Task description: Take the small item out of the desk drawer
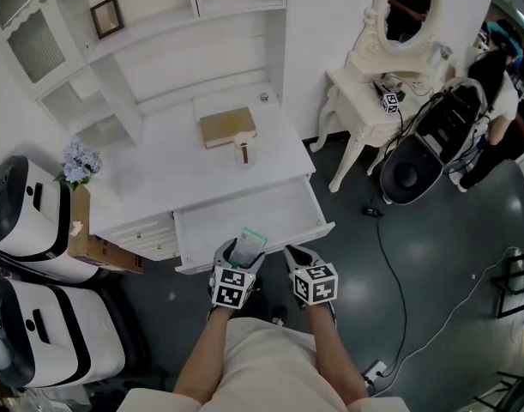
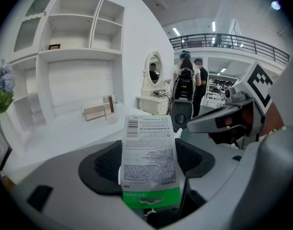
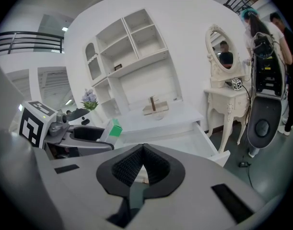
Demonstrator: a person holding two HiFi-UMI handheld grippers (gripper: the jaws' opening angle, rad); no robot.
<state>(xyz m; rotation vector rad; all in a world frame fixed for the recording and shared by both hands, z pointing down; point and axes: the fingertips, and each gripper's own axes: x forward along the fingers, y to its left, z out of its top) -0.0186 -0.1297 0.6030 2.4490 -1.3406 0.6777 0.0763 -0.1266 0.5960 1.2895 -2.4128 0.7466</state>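
The small item is a flat white packet with a green end [image 1: 249, 242]. My left gripper [image 1: 244, 251] is shut on it and holds it upright above the front edge of the open white drawer [image 1: 283, 217]. In the left gripper view the packet [image 2: 148, 152] stands between the black pads [image 2: 102, 164], printed side toward the camera. My right gripper [image 1: 298, 257] hovers just to the right, over the drawer front. Its pads [image 3: 129, 166] meet at the tips with nothing between them. The right gripper view shows the packet [image 3: 113, 128] at the left and the drawer [image 3: 187, 139] with no item visible inside.
On the white desk [image 1: 159, 174] lie a tan box [image 1: 227, 127] and a small jar [image 1: 243, 152]. Flowers [image 1: 78, 161] and white machines [image 1: 30, 221] stand left. A vanity table [image 1: 364, 88], a black device [image 1: 416, 157], a person [image 1: 500, 93] and a floor cable [image 1: 388, 256] are right.
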